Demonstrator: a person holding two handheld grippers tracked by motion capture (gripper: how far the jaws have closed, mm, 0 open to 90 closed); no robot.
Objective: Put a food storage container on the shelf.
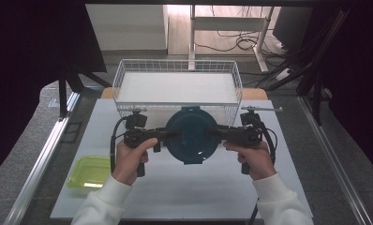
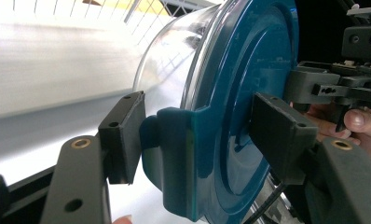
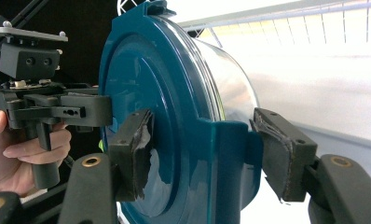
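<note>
We have the round lidded container (image 1: pixel 192 135) clamped from both sides: left gripper (image 1: pixel 168 134) pinches the lid's latch tab at its left edge, right gripper (image 1: pixel 217 133) does the same on the opposite tab. In the left gripper view one pad (image 2: pixel 125 133) sits on the outer face of the teal tab (image 2: pixel 174 144) and the other presses the lid top; the right gripper view shows the same, with that gripper's worn, frayed pads (image 3: pixel 139 154) straddling its tab (image 3: pixel 230 154). The container sits above the middle of the white worktop (image 1: pixel 184 187), just in front of the wire basket (image 1: pixel 177 84) at the far edge, and looks lifted clear. Body is clear, rigid plastic, cylindrical; lid is glossy teal plastic, stiff, with moulded concentric steps. Appears empty, so we judge it light, but the gloss is slick, so the tabs are the right hold: squared, thick, they key between the pads. Squeezing only the lid risks popping it off. A lime-green tray (image 1: pixel 88 172) sits near the worktop's near-left corner.
</note>
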